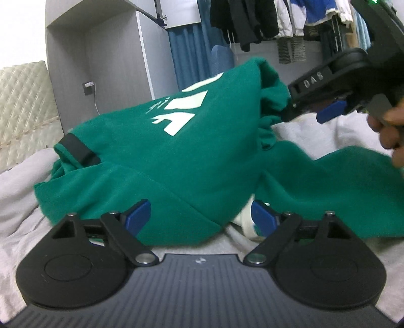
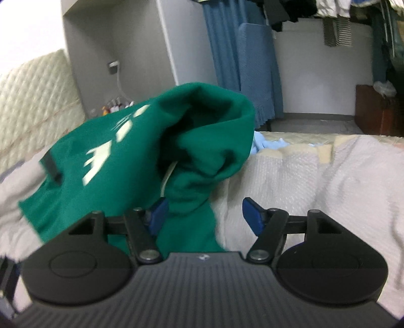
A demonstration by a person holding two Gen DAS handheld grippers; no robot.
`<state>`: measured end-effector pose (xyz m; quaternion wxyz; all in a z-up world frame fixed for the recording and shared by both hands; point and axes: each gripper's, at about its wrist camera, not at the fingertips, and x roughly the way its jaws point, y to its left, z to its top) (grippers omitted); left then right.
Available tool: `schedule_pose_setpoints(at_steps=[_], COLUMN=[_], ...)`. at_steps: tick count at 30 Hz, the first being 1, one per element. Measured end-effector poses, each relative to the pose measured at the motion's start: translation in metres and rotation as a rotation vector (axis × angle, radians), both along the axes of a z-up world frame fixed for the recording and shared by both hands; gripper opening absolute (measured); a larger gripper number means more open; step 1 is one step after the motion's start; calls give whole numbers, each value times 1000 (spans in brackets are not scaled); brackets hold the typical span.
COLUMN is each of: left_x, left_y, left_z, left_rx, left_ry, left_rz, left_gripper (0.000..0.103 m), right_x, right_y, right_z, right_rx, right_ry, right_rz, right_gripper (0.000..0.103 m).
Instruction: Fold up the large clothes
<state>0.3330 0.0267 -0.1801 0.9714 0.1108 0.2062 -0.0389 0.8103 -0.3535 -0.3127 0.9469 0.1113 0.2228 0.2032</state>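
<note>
The green sweatshirt (image 1: 156, 161) lay humped mid-bed (image 2: 315, 176), cloth between the parted jaws of the left gripper (image 1: 200, 218) and right gripper (image 2: 204, 214), neither visibly pinching, so a lift might have dropped the fold.

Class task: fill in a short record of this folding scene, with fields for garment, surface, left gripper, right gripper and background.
garment: green sweatshirt with white print, bunched up
surface: pale grey blanket over a bed
left gripper: open, green cloth between its blue pads
right gripper: open, cloth at its left pad only
background: hanging clothes, blue curtain
</note>
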Motion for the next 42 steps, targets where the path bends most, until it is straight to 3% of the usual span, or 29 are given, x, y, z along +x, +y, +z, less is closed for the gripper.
schedule_pose_setpoints(at_steps=[5,7,9,10,11,12,17,27,35,42], left_x=[34,40,40,40,38,36,22,-65,-175,-280], left_y=[5,6,8,10,12,16,43,100,146,177], left_z=[-16,-17,-14,-12,-8,-5,26,97,154,187], left_rx=[-41,-43,-54,-58,-66,-76,-138,-265,-332,-434], left_ry=[33,40,40,30,14,0,-25,-76,-190,-333], left_rz=[37,37,29,36,44,53,78,211,314,363], left_gripper=[75,64,33,29,19,14,11,8,6,6], right_x=[36,48,57,58,58,58,44,-28,-122,-201], right_y=[9,13,19,20,20,20,8,-30,-58,-102], right_z=[-2,0,2,3,5,6,20,75,130,142], right_rx=[69,97,90,81,69,62,90,104,104,170], right_ry=[-16,-7,0,-6,-7,-2,-36,-120,-241,-324], right_rz=[6,20,11,-11,-42,-63,-58,-3,69,72], right_gripper=[69,69,68,57,33,29,18,15,14,14])
